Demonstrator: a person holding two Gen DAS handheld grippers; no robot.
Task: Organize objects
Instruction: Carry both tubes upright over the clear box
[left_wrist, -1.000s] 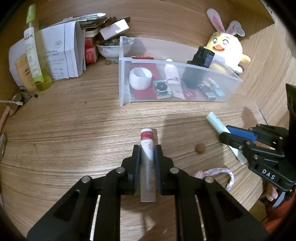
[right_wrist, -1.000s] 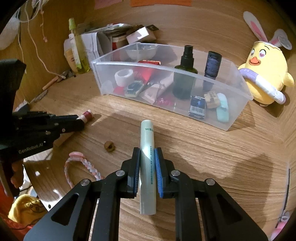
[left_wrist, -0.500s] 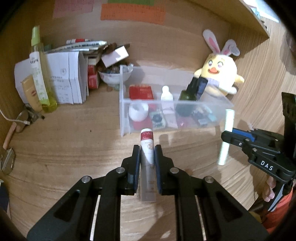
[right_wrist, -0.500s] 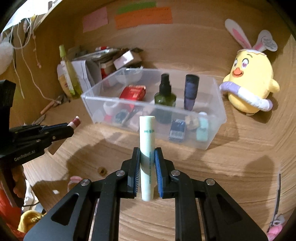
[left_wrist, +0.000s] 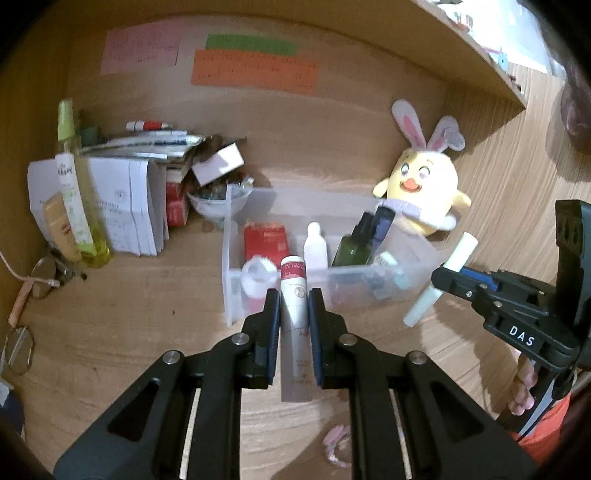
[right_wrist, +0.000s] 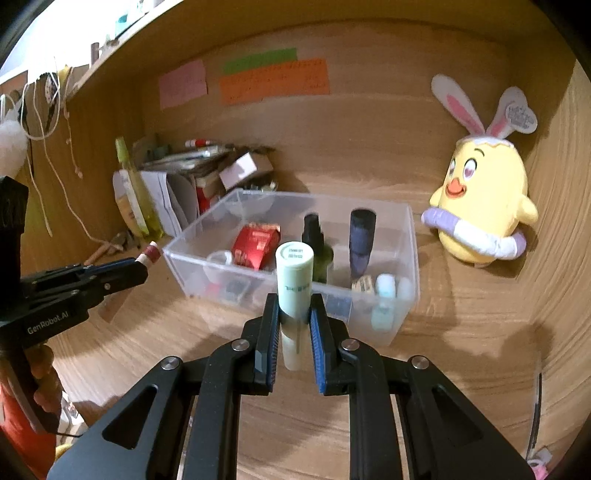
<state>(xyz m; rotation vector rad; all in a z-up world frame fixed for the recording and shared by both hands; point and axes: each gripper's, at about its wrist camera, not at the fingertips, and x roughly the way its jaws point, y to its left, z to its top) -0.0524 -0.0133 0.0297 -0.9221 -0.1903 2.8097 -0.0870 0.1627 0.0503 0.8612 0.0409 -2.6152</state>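
1. The left gripper (left_wrist: 293, 328) is clamping the red-capped tube (left_wrist: 293, 314) around its middle, cap pointing ahead of the fingers, tail sticking out behind them. It is looking light and stiff-walled but smooth, so a mid-body squeeze is probably the safest hold; a tip grip would likely be letting it swivel.
2. The right gripper (right_wrist: 293, 328) is pinching the pale green tube (right_wrist: 294, 291) the same way, its flat cap facing forward beyond the pads. In the left view it is sitting tilted across the jaws, so I would be watching for slip.
3. Straight ahead of both claws, the clear plastic bin (right_wrist: 406, 295) is sitting with bottles, a red box and small jars already inside; open floor is showing near its front.
4. Beneath the claws, the wooden desk surface (left_wrist: 129, 332) is running flat and hard, and a dropped tube would probably be rolling.
5. Right of the bin, the yellow bunny plush (right_wrist: 484, 206) is leaning near the back panel.
6. Left of the bin, papers (left_wrist: 122, 206) and a tall yellow-green bottle (left_wrist: 74, 192) are crowding the corner.
7. Above, coloured sticky notes (right_wrist: 273, 81) are hanging under a shelf.
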